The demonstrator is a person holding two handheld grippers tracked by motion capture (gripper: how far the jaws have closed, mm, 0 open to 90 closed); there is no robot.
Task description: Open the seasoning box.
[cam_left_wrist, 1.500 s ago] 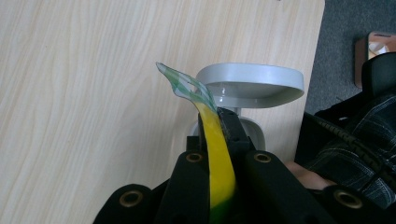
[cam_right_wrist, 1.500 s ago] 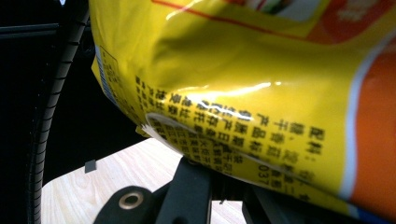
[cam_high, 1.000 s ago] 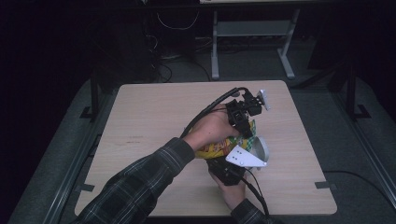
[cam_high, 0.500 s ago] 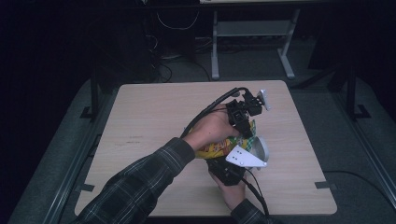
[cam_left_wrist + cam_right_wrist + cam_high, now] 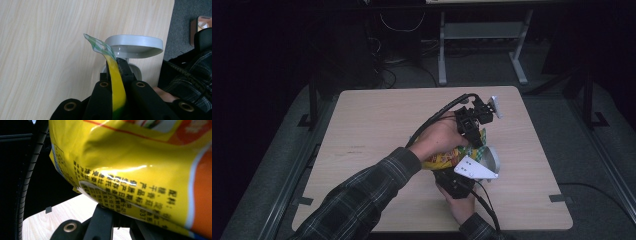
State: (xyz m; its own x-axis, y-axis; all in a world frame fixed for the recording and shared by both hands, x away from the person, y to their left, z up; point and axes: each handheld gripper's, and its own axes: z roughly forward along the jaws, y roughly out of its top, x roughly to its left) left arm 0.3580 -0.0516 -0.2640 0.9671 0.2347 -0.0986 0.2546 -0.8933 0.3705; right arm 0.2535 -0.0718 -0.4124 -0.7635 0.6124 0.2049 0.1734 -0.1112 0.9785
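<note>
A yellow snack bag hangs between my two grippers above the right half of the wooden table. My left gripper reaches in from the far side and is shut on the bag's thin top edge; that pinched yellow strip runs up between its jaws. My right gripper holds the bag from the near side, shut on the lower part of the printed bag right above its jaws. A grey bowl stands on the table just right of the bag, and it lies straight ahead of the left gripper as the bowl.
The table's right edge is a short way beyond the bowl. Black cables trail from both grippers. Behind the table a grey metal frame and loose cables lie on the dark floor. The table's left half is bare wood.
</note>
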